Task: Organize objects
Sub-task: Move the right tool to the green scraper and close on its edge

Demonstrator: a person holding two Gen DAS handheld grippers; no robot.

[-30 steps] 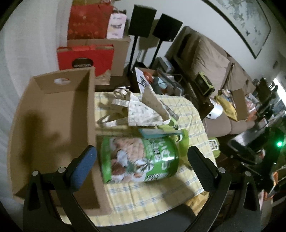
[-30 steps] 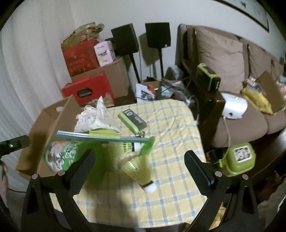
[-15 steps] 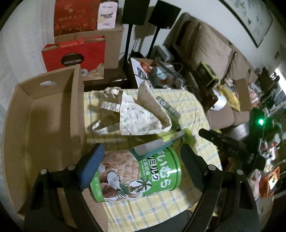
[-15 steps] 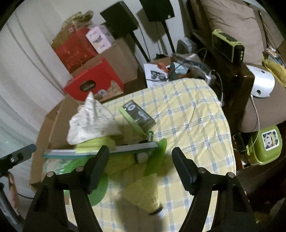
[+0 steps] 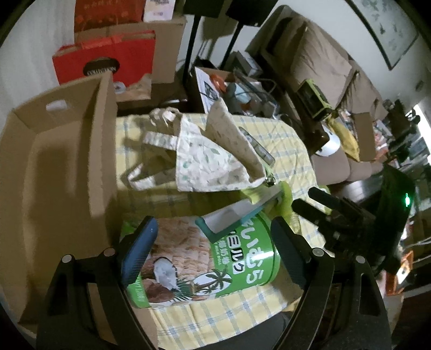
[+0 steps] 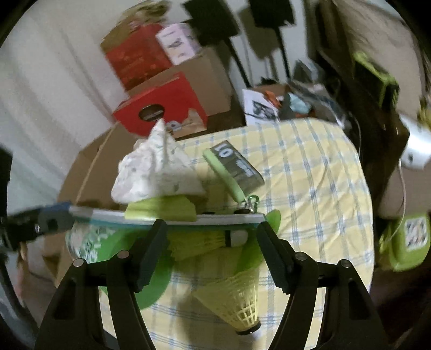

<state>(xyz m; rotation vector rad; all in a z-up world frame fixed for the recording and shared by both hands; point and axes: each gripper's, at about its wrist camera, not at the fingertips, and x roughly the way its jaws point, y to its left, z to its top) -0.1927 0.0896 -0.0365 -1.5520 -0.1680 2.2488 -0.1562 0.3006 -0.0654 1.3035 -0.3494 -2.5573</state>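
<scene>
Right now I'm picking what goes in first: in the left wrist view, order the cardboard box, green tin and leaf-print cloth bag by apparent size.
1. cardboard box, clearly largest.
2. and 3. green tin and leaf-print cloth bag look alike; the tin lies nearer the camera, between the left gripper fingers, so I won't rank them.

Right tool point(image 6: 212, 249) gapes around a yellow shuttlecock point(image 6: 200, 239) — not touching.

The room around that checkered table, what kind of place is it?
Most likely a lived-in home living room: a brown sofa along the wall under a framed picture, speakers on stands, and stacked cardboard and red gift boxes behind the table.
</scene>
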